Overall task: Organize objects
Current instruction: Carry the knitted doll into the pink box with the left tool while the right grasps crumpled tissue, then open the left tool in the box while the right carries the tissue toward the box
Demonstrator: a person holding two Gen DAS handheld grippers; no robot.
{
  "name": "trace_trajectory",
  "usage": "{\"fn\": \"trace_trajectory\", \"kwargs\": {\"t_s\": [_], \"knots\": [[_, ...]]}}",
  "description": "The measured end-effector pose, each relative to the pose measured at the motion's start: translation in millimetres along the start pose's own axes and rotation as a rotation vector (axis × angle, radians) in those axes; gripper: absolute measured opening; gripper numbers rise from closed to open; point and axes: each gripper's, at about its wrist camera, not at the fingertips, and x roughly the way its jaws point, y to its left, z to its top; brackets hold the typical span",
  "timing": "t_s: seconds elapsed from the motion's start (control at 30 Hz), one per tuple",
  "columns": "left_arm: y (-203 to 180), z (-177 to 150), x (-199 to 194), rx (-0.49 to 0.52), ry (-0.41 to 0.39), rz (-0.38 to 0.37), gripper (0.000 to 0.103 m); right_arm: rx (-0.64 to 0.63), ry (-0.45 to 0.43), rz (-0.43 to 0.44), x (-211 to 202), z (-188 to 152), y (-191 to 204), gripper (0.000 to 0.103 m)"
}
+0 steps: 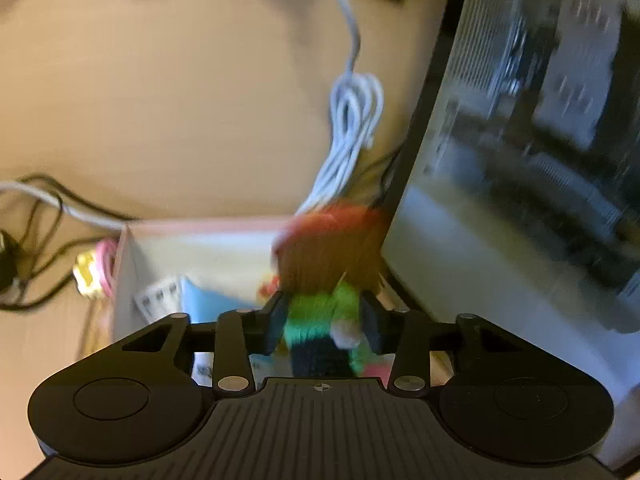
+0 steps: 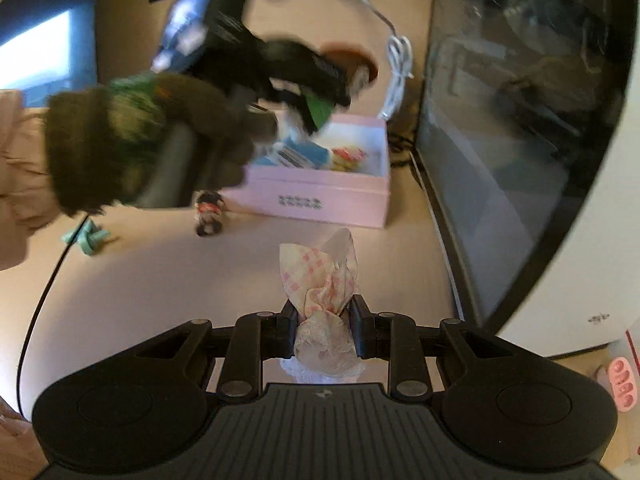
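Right wrist: sachet [image 2: 320, 300] lengthwise, tip forward.

one pink box [image 2: 320, 196], two dolls [image 1: 324, 308] [image 2: 324, 300]

Warm, dim indoor light tints both views yellowish. The left wrist view smears badly: the doll [image 1: 326, 280] is a streak, the monitor [image 1: 520, 140] is streaked too, the cable [image 1: 352, 120] soft. A broad soft shadow sits on the desk [image 1: 160, 100] up top. In the right wrist view the sleeve [image 2: 132, 140] blurs, a bright window [image 2: 36, 52] glows left, and the fisheye bends every edge.
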Motion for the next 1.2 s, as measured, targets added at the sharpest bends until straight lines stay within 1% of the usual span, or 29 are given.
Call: {"fn": "trace_trajectory", "kwargs": {"t_s": [0.07, 0.13, 0.17, 0.23, 0.33, 0.4, 0.5, 0.57, 0.6, 0.63, 0.67, 0.73, 0.77, 0.83, 0.87, 0.93, 1.0, 1.07, 1.1, 1.17, 1.2], "knots": [[-1.3, -5.2, 5.6, -0.003, 0.028, 0.058, 0.042, 0.005, 0.013, 0.002, 6.1, -1.6, -9.6, 0.025], [1.8, -6.3, 10.7, -0.023, 0.089, 0.14, 0.042, 0.012, 0.029, 0.005, 14.7, -2.5, -17.4, 0.025], [5.9, -7.2, 5.6, -0.06, 0.078, 0.137, 0.042, 0.015, 0.034, 0.008, 17.8, -3.2, -20.2, 0.025], [12.5, -9.5, -15.4, -0.121, 0.018, 0.108, 0.041, 0.01, 0.036, 0.024, 23.6, -1.6, -23.1, 0.025], [17.8, -16.8, -53.7, -0.148, -0.05, 0.062, 0.041, 0.007, 0.028, 0.06, 29.7, 4.7, -26.4, 0.025], [23.0, -25.4, -76.3, -0.163, -0.054, 0.042, 0.041, 0.025, 0.025, 0.101, 37.6, 15.2, -29.1, 0.025], [36.8, -42.4, -106.0, -0.192, -0.022, 0.043, 0.04, 0.062, -0.009, 0.149, 54.4, 47.7, -27.8, 0.025], [46.2, -58.7, -128.6, -0.159, 0.002, 0.036, 0.041, 0.084, -0.061, 0.186, 67.5, 75.7, -26.0, 0.025], [50.9, -64.8, -137.5, -0.145, 0.015, 0.066, 0.04, 0.093, -0.089, 0.195, 74.3, 88.7, -24.0, 0.025], [57.1, -74.5, -149.1, -0.146, 0.033, 0.103, 0.039, 0.101, -0.105, 0.183, 86.8, 106.2, -20.7, 0.025], [64.2, -84.1, -158.5, -0.168, 0.049, 0.121, 0.039, 0.112, -0.118, 0.177, 98.8, 121.9, -17.9, 0.025], [81.4, -102.9, -177.8, -0.229, 0.083, 0.133, 0.039, 0.137, -0.145, 0.181, 125.9, 154.5, -12.4, 0.025], [88.2, -110.1, -186.2, -0.246, 0.093, 0.146, 0.039, 0.155, -0.145, 0.171, 138.7, 167.8, -7.8, 0.025], [102.4, -122.4, -204.2, -0.274, 0.094, 0.177, 0.039, 0.206, -0.107, 0.173, 173.2, 191.3, -3.2, 0.025], [110.1, -126.8, -213.5, -0.293, 0.09, 0.184, 0.039, 0.245, -0.087, 0.177, 190.2, 199.4, -2.4, 0.025], [126.0, -134.8, -230.9, -0.33, 0.075, 0.199, 0.039, 0.287, -0.035, 0.157, 221.8, 212.1, -0.6, 0.025], [140.0, -139.5, -242.9, -0.353, 0.059, 0.215, 0.039, 0.278, 0.017, 0.109, 250.8, 222.7, 3.0, 0.025], [155.8, -144.5, -252.6, -0.389, 0.041, 0.23, 0.039, 0.242, 0.124, 0.061, 280.2, 231.9, 7.0, 0.026], [164.4, -148.8, -257.7, -0.411, 0.032, 0.236, 0.039, 0.214, 0.176, 0.055, 289.5, 233.5, 8.8, 0.031], [177.3, -158.5, -268.3, -0.441, 0.025, 0.244, 0.039, 0.137, 0.217, 0.003, 294.8, 240.3, 21.0, 0.053], [182.6, -162.5, -273.0, -0.453, 0.025, 0.248, 0.039, 0.12, 0.212, -0.014, 290.7, 243.1, 26.1, 0.068]]}}
